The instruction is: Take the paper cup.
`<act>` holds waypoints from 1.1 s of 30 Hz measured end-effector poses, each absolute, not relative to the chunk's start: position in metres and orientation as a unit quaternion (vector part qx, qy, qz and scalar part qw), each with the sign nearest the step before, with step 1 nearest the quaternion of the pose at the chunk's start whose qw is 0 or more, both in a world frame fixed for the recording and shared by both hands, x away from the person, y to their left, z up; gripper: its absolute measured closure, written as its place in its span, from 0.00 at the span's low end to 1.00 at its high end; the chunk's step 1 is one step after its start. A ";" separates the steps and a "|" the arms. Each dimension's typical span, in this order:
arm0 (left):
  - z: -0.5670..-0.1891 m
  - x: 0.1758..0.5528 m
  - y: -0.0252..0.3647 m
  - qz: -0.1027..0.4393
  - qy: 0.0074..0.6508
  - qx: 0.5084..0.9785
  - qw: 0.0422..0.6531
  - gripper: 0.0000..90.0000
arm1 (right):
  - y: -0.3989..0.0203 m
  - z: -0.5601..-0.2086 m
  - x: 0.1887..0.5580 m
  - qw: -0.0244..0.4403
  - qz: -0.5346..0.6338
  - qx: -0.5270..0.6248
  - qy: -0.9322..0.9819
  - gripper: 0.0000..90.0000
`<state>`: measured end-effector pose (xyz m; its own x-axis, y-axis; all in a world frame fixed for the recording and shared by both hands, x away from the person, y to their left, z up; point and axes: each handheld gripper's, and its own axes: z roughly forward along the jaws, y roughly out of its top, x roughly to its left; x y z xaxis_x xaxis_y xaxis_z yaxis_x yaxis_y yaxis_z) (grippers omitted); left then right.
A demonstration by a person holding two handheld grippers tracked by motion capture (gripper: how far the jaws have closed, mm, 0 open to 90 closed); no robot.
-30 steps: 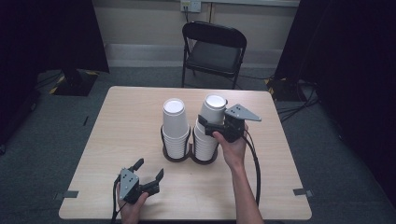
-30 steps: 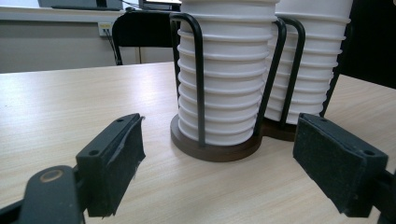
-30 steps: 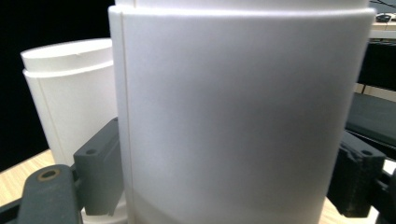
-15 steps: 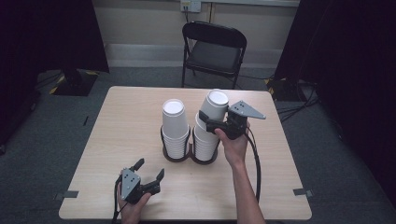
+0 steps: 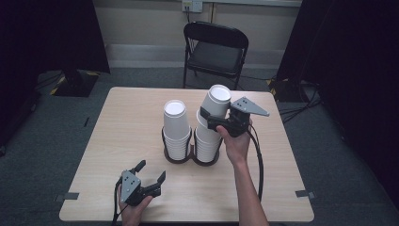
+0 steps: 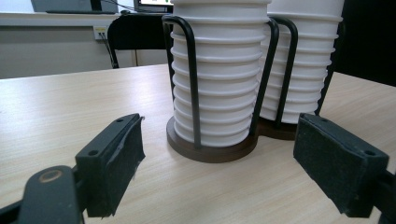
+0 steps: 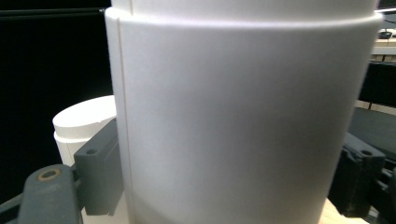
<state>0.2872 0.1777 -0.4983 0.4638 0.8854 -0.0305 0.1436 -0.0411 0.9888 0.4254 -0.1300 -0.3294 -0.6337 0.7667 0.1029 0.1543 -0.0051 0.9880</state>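
Top cup (image 5: pixel 217 98) lifted higher, tilted, in right hand-held gripper (image 5: pixel 212 120)

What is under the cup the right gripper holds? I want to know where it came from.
Under the top cup, clamped by the right gripper, the right stack of white cups stands in the black holder. The lower cups' insides are covered.

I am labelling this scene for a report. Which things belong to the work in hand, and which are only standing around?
In the work:
top cup, clamped by the right gripper
right cup stack
left cup stack
black cup holder

Standing around:
folding chair
left gripper, open, holding nothing
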 end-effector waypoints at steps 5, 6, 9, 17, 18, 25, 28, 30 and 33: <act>-0.498 0.287 0.178 0.330 0.399 0.642 0.565 0.18 | -0.133 -0.322 0.423 0.247 0.624 0.348 0.655 0.17; -0.498 0.287 0.178 0.330 0.399 0.642 0.565 0.18 | -0.133 -0.322 0.423 0.247 0.624 0.348 0.655 0.17; -0.498 0.287 0.178 0.330 0.395 0.645 0.565 0.18 | -0.134 -0.319 0.421 0.246 0.627 0.348 0.652 0.17; -0.498 0.287 0.178 0.327 0.399 0.643 0.566 0.17 | -0.136 -0.316 0.417 0.245 0.632 0.344 0.650 0.17; -0.498 0.287 0.178 0.327 0.399 0.643 0.567 0.17 | -0.137 -0.316 0.417 0.244 0.635 0.343 0.648 0.17; -0.498 0.288 0.179 0.317 0.399 0.645 0.569 0.17 | -0.145 -0.312 0.413 0.244 0.644 0.346 0.637 0.17; -0.498 0.289 0.180 0.309 0.404 0.646 0.570 0.17 | -0.150 -0.311 0.412 0.237 0.649 0.348 0.634 0.17; -0.498 0.289 0.180 0.306 0.405 0.646 0.570 0.17 | -0.152 -0.311 0.410 0.238 0.648 0.350 0.634 0.18; -0.498 0.289 0.179 0.312 0.402 0.650 0.564 0.17 | -0.155 -0.311 0.408 0.237 0.649 0.351 0.632 0.18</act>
<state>0.2893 0.1790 -0.4977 0.4821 0.8749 -0.0467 0.1700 -0.0411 0.9846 0.4079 -0.1554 -0.3107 -0.6416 0.7510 0.1559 0.1363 -0.0883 0.9867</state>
